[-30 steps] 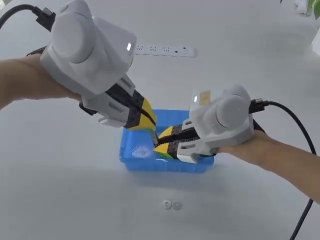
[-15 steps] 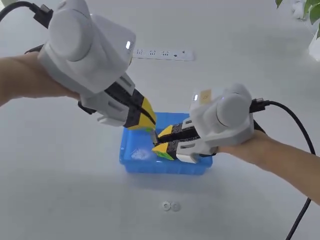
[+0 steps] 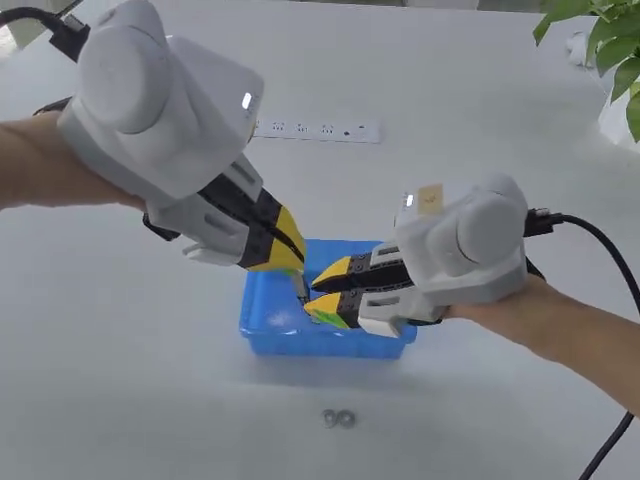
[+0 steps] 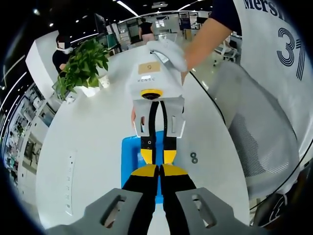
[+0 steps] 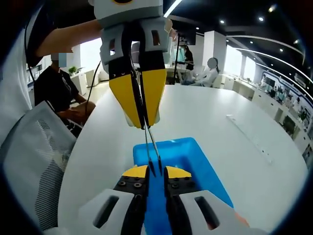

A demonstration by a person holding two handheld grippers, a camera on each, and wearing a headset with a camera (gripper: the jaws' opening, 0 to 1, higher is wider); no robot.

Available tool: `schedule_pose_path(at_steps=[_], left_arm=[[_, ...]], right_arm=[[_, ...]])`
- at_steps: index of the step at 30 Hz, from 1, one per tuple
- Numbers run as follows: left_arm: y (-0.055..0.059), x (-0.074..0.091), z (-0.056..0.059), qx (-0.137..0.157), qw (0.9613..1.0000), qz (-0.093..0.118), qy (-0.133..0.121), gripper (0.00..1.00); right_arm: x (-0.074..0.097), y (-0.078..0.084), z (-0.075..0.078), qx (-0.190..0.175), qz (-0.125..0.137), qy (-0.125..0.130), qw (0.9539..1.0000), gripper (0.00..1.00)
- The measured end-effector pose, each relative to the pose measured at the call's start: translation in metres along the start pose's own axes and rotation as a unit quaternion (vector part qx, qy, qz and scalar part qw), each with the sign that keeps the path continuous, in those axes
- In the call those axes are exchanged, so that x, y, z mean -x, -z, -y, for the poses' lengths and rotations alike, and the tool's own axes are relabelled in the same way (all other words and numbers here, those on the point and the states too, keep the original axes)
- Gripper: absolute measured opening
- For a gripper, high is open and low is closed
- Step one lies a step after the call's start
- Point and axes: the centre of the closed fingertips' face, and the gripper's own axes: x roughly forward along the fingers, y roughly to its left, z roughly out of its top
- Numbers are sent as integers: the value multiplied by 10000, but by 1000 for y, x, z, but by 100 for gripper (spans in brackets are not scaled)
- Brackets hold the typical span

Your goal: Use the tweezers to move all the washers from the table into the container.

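Note:
My left gripper (image 3: 288, 262) is shut on thin metal tweezers (image 5: 146, 132) that point down into the blue container (image 3: 262, 312). My right gripper (image 3: 322, 290) faces it over the container, its yellow jaws closed in on the tweezers' tips (image 5: 154, 169). From the left gripper view, the right gripper (image 4: 157, 157) meets my own jaws head on above the container (image 4: 128, 149). Two small washers (image 3: 340, 418) lie side by side on the white table in front of the container, also visible as washers (image 4: 194, 157) beside it. Whether the tips hold a washer is hidden.
A white power strip (image 3: 315, 129) lies on the table beyond the container. A potted plant (image 3: 605, 50) stands at the far right corner. The right gripper's black cable (image 3: 600, 255) trails off to the right. A mesh office chair (image 5: 36, 147) stands at the table edge.
The head camera has shifted slightly. Both grippers and the tweezers hold the same place over the container, and the two washers have not moved.

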Motion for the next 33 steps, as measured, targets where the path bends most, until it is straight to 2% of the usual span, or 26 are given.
schedule_pose_path(at_steps=[5,11,18,23,33], left_arm=[[-9,7,8,38,9999,127,-48,5],[-19,14,21,29,9998,179,-59,5],[-26,19,36,-35,9998,164,-65,5],[-31,20,49,11,9997,236,-74,5],[-25,6,77,200,9993,310,33,5]], right_arm=[[6,-7,-14,54,44,-44,10000,13],[9,-18,-29,244,80,-43,9997,16],[12,-22,-41,393,70,-31,9992,16],[15,-22,-54,316,111,-66,9994,15],[15,-4,-83,164,19,-154,9997,15]])
